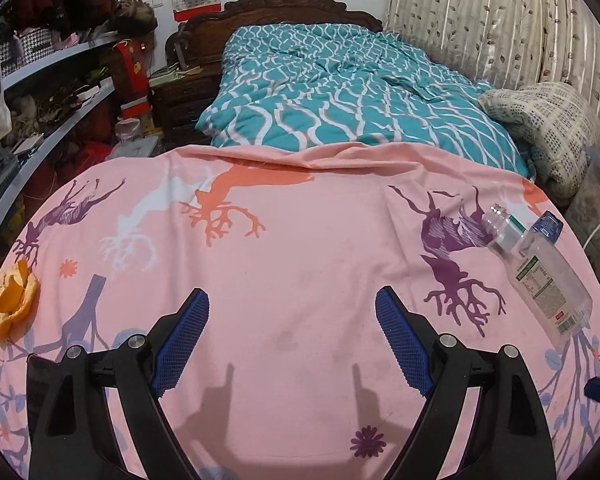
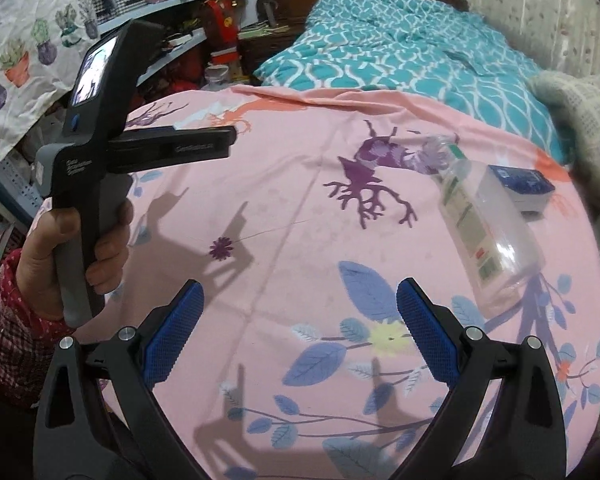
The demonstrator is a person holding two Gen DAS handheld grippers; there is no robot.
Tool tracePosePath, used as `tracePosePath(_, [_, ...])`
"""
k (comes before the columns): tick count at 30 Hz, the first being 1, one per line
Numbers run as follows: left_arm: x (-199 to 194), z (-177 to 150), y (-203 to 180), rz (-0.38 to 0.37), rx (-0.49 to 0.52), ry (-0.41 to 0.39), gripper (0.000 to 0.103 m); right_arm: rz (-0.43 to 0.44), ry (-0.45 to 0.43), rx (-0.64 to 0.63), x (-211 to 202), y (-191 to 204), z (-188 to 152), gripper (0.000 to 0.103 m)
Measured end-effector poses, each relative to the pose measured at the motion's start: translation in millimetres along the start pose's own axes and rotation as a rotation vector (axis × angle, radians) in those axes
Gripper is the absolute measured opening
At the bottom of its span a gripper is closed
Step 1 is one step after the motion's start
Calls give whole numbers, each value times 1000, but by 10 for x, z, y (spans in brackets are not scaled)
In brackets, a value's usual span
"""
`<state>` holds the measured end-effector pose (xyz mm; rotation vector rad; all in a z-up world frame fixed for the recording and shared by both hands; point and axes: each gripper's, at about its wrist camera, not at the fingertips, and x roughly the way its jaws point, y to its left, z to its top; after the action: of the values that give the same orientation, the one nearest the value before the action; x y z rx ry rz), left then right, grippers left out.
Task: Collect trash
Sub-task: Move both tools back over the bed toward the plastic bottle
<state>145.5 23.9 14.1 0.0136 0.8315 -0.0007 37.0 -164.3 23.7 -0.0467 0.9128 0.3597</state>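
**Both grippers empty, trash not yet picked up**

The left gripper hangs with its jaws wide apart and nothing between them, over bare pink sheet at the lower centre of its own view. The right gripper is likewise spread wide and empty, low in the centre of the right wrist view. In that view the left hand shows at the left edge, wrapped around the handle of its tool.

Three pieces of likely trash lie on the bed. An orange peel sits at the far left edge of the left wrist view, well apart from the left gripper. A clear plastic bottle lies on its side at the right of that view, with no cap on its neck; in the right wrist view it lies right of centre, above and to the right of the right gripper. Just behind the bottle is a small blue box, seemingly touching it, though blur makes that uncertain.

By my reading the collecting has barely begun: no item is held, and all three lie loose on the sheet. No bin or bag shows in either view, so where the trash should go cannot be told. Peel, bottle and box are all left to gather.
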Motion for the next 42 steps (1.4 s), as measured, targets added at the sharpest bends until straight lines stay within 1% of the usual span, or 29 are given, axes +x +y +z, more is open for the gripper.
tracePosePath(9, [47,15,-125,-28,22,7,81,-65,-20,39,-68,-226,40,96])
tracePosePath(13, [62,28,-178,-30,30,12,81,-79,-32,62,-119,-338,47,96])
tracePosePath(22, [70,31,-302,-37,51,16,81,-85,-41,75,-160,-422,45,96])
tracePosePath(42, [131,0,-386,-46,66,37,81,-103,-47,94,-163,-509,57,96])
